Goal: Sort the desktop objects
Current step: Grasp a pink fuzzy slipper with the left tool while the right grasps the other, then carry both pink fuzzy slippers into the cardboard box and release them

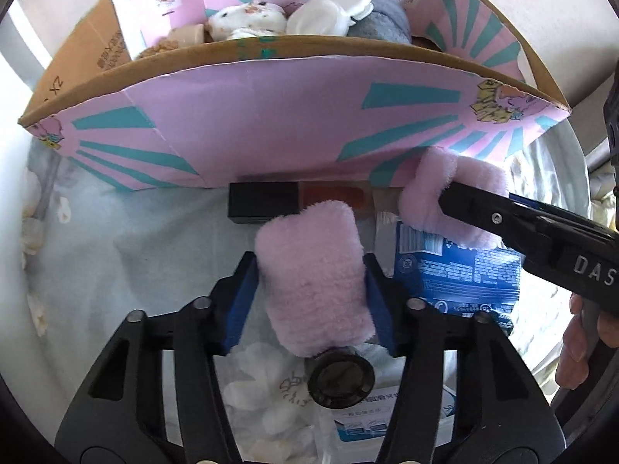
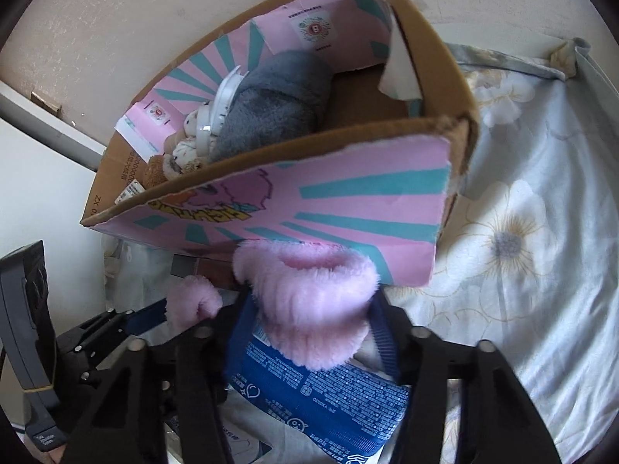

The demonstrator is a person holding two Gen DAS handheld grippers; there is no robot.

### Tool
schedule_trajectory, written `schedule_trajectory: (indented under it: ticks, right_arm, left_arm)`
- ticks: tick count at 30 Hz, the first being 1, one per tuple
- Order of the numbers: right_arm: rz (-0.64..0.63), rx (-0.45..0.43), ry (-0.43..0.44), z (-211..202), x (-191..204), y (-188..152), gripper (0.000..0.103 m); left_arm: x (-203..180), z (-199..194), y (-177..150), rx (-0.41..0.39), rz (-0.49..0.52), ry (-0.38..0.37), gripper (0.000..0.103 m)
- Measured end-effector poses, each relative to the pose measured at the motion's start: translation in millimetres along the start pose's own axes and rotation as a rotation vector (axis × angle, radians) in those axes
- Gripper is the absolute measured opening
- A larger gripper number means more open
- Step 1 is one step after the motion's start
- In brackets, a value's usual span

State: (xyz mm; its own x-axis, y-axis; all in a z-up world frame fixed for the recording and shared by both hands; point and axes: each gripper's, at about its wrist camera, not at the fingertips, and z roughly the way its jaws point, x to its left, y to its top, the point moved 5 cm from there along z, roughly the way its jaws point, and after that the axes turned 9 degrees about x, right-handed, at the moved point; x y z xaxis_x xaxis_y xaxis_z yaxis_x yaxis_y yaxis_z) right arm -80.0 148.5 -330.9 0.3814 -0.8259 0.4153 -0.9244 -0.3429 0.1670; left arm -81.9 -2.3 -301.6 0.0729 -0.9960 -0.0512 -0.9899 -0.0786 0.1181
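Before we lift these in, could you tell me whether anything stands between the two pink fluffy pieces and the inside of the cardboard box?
Only the box's near wall: the left pink piece and the right pink piece sit below its rim and must clear it.

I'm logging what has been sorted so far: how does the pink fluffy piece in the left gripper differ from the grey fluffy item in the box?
The pink fluffy piece is pale pink; the grey fluffy item is dark grey. The pink one is clamped in the left gripper, outside the cardboard box; the grey one lies inside it, ungripped, against other items. The grey one looks bulkier. Both are soft, plush fabric.
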Motion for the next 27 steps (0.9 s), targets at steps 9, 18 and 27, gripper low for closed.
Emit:
schedule_trajectory:
  ticks: [9, 18, 27]
  right_arm:
    - [-0.004, -0.01, 0.005, -4.1, -1.3, -2.8, 0.027]
    - [0.009, -0.014, 0.026, -16.7, -2.2, -7.7, 0.023]
    - [0.057, -0.076, 0.017, -65.7, -20.4, -20.0, 0.023]
  left_arm:
    - [-4.9, -3.2, -8.1, 0.014, 0.018, -0.013, 0.038]
    - [-1.1, -27.6, -10.9, -0.029, 0.021, -0.014, 0.034]
    - [41.9, -82.9, -11.9, -0.083, -0.035, 0.016, 0.034]
